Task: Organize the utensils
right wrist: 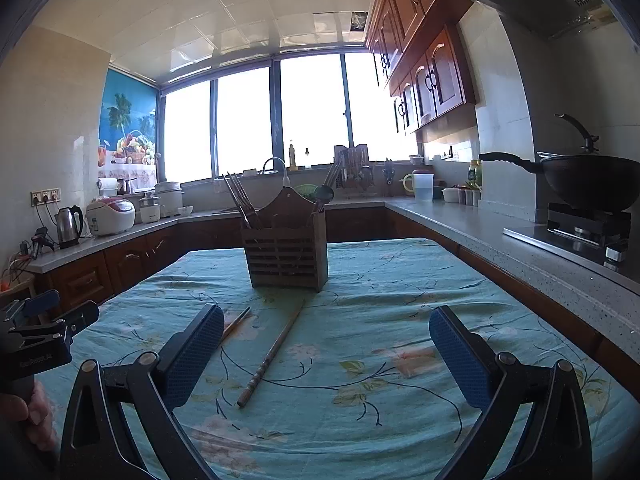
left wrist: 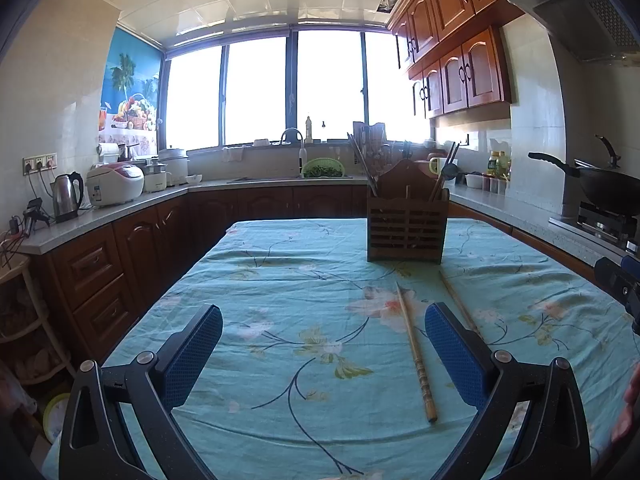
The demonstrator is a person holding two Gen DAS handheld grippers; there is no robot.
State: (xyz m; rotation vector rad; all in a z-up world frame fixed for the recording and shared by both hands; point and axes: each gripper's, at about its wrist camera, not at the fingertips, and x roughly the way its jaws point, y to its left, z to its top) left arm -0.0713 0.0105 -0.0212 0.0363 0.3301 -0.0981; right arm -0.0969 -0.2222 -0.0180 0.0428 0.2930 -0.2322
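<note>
A brown slatted wooden utensil holder [left wrist: 406,224] [right wrist: 286,252] stands on the floral teal tablecloth [left wrist: 280,300] [right wrist: 380,300], with chopsticks and a dark spoon sticking out of it. Two loose chopsticks lie in front of it. One chopstick [left wrist: 414,352] [right wrist: 272,356] lies in full view. The other chopstick [left wrist: 460,304] [right wrist: 236,322] is partly hidden behind a blue pad. My left gripper [left wrist: 324,344] is open above the cloth, holding nothing. My right gripper [right wrist: 326,348] is open too and holds nothing. Each gripper shows at the edge of the other's view.
Kitchen counters [right wrist: 500,232] run around the table on three sides. A black wok [right wrist: 588,184] sits on the stove at the right. A kettle [left wrist: 66,196] and a rice cooker [left wrist: 114,184] stand at the left. A person's hand [right wrist: 36,412] holds the left gripper's handle.
</note>
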